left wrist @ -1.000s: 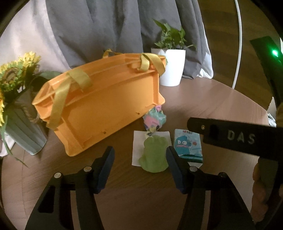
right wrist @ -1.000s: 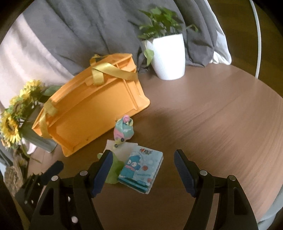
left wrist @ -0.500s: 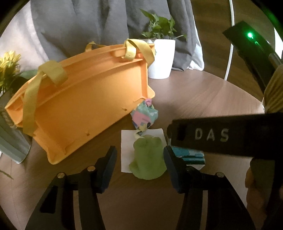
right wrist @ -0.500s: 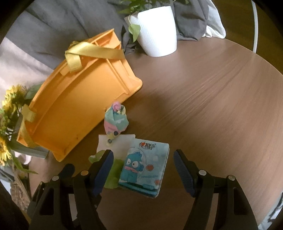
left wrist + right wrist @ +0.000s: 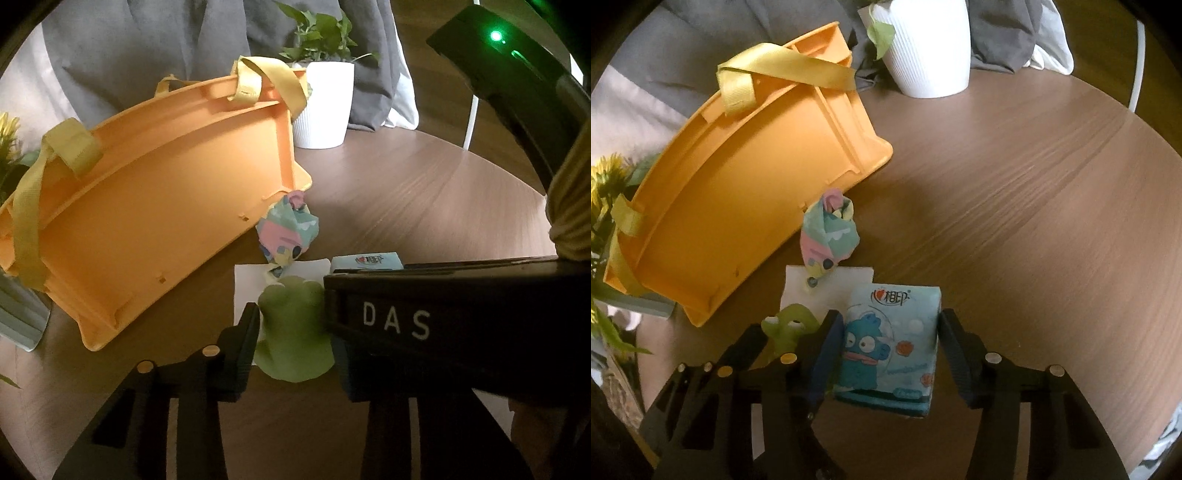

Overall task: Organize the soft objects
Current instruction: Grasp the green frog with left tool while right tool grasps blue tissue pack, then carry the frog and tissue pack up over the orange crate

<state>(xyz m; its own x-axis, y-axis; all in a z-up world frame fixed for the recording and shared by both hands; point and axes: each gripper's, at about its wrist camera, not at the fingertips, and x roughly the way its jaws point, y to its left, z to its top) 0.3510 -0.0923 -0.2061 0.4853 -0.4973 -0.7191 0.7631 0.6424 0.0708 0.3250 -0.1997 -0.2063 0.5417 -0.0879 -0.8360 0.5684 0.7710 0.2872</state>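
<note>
Both hand-held grippers have come down and forward over the last second, and each now has its fingers on either side of its own target. The left hand-held gripper (image 5: pixel 293 345) has narrowed around the green soft toy (image 5: pixel 293 332): its left finger sits just against the toy's side, while the right finger is mostly hidden behind the other tool's black body, so I cannot tell whether the toy is truly pinched yet. The right hand-held gripper (image 5: pixel 886 350) now straddles the blue tissue pack (image 5: pixel 890 347); its left finger touches or nearly touches the pack's edge, and the right finger stands just beside the other edge, so it looks partly open and not yet clamped.

The toy lies half on a white napkin (image 5: pixel 798 284) on the desk (image 5: pixel 1034 184), with the tissue pack just to its right. A pastel cloth bundle (image 5: pixel 829 230) sits just behind them, close to the corner of the orange basket (image 5: pixel 738 192), which is tipped on its side with its yellow straps (image 5: pixel 783 70) loose.

Judging from this, the approach is finished and the grasp is the step in hand; nothing has gone into the basket. Both tools work very close together, so a bump between them is a fair risk.
</note>
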